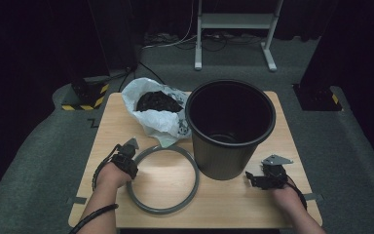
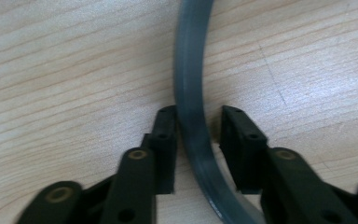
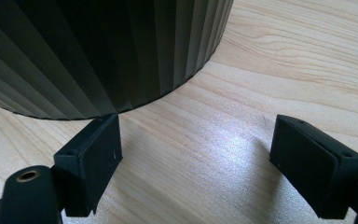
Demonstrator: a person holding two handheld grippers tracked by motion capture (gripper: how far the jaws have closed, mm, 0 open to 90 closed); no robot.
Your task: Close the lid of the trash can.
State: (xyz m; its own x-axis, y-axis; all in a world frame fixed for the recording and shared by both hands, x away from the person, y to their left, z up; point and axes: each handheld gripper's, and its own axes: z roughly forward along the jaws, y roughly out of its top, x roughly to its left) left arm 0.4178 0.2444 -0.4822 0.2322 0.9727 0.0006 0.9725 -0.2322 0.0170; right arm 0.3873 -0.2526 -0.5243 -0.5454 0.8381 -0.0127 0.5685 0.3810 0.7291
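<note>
Black jaws of the left gripper (image 2: 193, 135) straddle the grey ring (image 2: 191, 93) ungripped, lifting undone; right gripper (image 3: 196, 154) open.

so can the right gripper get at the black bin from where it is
Probably yes: the right gripper sits on bare table just beside the black bin, jaws open, nothing between them. Those jaws look too narrow for the bin's body, though.

Lab or studio: black curtains (image 1: 39, 39), taped stand feet (image 1: 85, 95) (hazard stripes).
</note>
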